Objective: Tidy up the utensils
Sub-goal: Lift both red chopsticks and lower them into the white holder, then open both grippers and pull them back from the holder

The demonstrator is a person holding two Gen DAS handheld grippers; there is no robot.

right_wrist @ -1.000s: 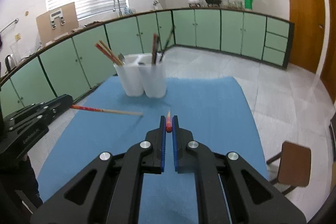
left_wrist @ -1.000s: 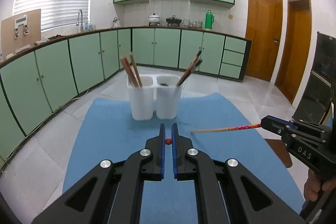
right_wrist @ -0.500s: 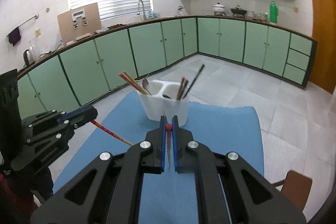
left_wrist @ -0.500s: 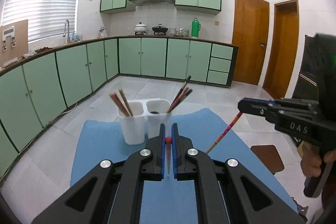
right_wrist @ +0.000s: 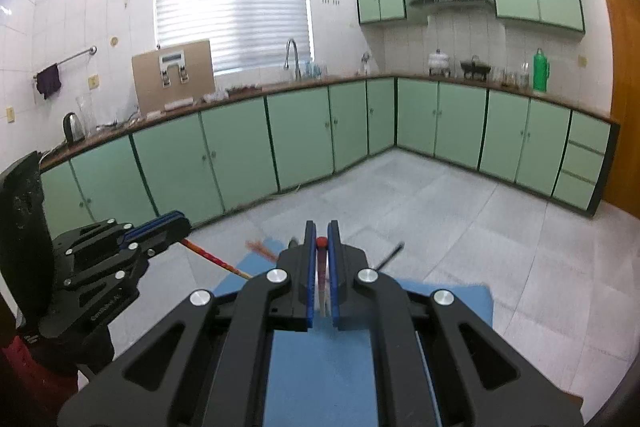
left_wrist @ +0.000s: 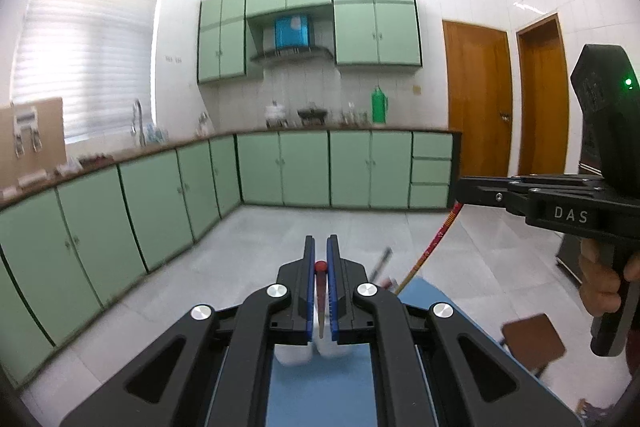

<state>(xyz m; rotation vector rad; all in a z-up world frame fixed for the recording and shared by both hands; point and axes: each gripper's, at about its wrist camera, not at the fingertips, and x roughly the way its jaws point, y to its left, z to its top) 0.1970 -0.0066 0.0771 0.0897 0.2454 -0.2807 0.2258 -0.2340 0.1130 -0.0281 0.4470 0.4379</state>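
Both grippers, left gripper [left_wrist: 321,255] and right gripper [right_wrist: 321,239], each clamped on a red-tipped chopstick [left_wrist: 320,267] above the white holder [left_wrist: 296,353] on blue mat [right_wrist: 320,379]; lower tips vertically, slowly.

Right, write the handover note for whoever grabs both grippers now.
Left gripper: shut on a chopstick, red end at the fingers' tips, shaft hanging down toward the table.
Right gripper: shut on a second chopstick, held the same way.
White holder: on the blue mat, mostly hidden under the left gripper; some chopsticks already stand in it.
Done: both chopsticks are off the mat.
Left: drop each into a holder compartment; which one, I cannot tell from here.
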